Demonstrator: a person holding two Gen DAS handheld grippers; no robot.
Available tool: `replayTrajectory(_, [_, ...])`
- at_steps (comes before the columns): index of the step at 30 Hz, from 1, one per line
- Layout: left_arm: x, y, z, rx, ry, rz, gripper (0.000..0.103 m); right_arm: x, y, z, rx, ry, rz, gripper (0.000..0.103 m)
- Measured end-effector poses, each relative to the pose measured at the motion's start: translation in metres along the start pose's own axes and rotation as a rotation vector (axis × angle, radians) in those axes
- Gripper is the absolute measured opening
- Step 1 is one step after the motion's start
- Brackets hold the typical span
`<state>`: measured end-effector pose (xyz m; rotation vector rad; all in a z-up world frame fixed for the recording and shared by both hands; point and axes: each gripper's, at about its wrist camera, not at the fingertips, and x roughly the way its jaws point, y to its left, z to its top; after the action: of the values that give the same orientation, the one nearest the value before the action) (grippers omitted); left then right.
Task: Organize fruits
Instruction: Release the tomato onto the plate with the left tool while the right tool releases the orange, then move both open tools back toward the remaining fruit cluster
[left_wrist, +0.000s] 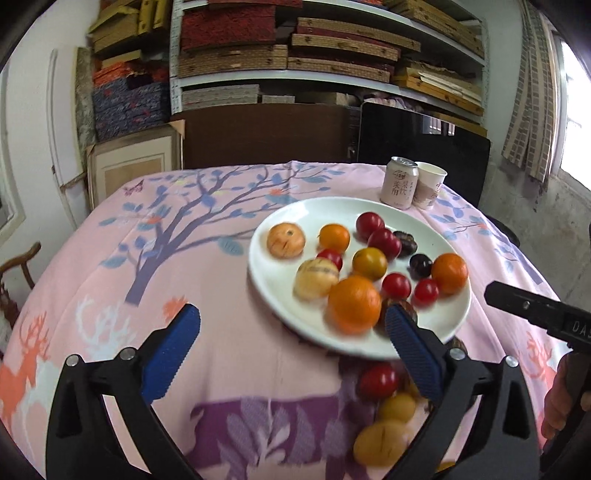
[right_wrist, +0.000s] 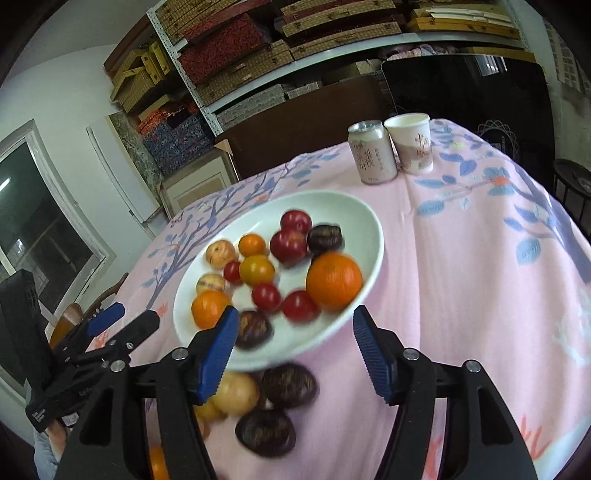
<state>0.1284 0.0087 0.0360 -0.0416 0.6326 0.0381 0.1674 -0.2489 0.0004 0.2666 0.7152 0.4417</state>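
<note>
Both claws, left claw (left_wrist: 291, 354) and right claw (right_wrist: 295, 347), hang released near the white plate (left_wrist: 273, 280). Loose fruits (right_wrist: 273, 387) lie on the table just before it. Likely soft, prone to roll: pinch gently across the middle.

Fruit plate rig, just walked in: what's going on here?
A person holds a claw in each hand over a table with a pink cloth. Both the left claw and the right claw are open and hold nothing. The white plate already carries oranges, red tomatoes and dark fruits. A few more fruits, such as a red tomato and a dark fruit, lie on the cloth near the plate's near edge. A can and paper cup stand behind.
</note>
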Motion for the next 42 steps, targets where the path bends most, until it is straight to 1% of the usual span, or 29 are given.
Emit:
replayTrajectory(4, [-0.020,0.011,-0.024,-0.021,-0.019,0.017,0.099,-0.017,0.002,-0.025,0.006,0.002,0.007,0.073])
replayTrajectory(7, [-0.030,0.015,-0.038,-0.025,-0.006,0.016,0.099,-0.025,0.004,-0.042,0.007,0.007,0.009,0.076])
replayTrajectory(9, [-0.035,0.016,-0.043,-0.019,-0.008,0.016,0.099,-0.029,0.004,-0.050,0.010,0.016,0.002,0.076])
replayTrajectory(15, [-0.046,0.007,-0.057,0.024,-0.004,0.014,0.099,-0.043,0.012,-0.064,-0.022,-0.001,0.018,0.076])
replayTrajectory(20, [-0.048,0.002,-0.061,0.045,0.003,0.009,0.099,-0.045,0.016,-0.070,-0.036,0.023,0.025,0.076])
replayTrajectory(25, [-0.046,0.003,-0.061,0.043,0.015,0.013,0.099,-0.046,0.029,-0.080,-0.080,0.055,0.063,0.076])
replayTrajectory(28, [-0.041,0.007,-0.062,0.028,0.035,0.014,0.099,-0.042,0.041,-0.086,-0.138,0.090,0.075,0.076])
replayTrajectory(30, [-0.039,0.012,-0.060,0.014,0.045,0.016,0.099,-0.043,0.046,-0.087,-0.161,0.094,0.078,0.076])
replayTrajectory(35, [-0.037,0.032,-0.056,-0.052,0.053,0.035,0.099,-0.044,0.042,-0.086,-0.119,0.094,0.074,0.077])
replayTrajectory(37, [-0.034,0.038,-0.055,-0.079,0.065,0.024,0.099,-0.045,0.040,-0.086,-0.102,0.091,0.068,0.077])
replayTrajectory(39, [-0.031,0.040,-0.056,-0.097,0.083,-0.010,0.099,-0.045,0.036,-0.085,-0.092,0.085,0.062,0.077])
replayTrajectory(42, [-0.028,0.034,-0.058,-0.083,0.102,-0.056,0.099,-0.047,0.031,-0.084,-0.070,0.073,0.051,0.078])
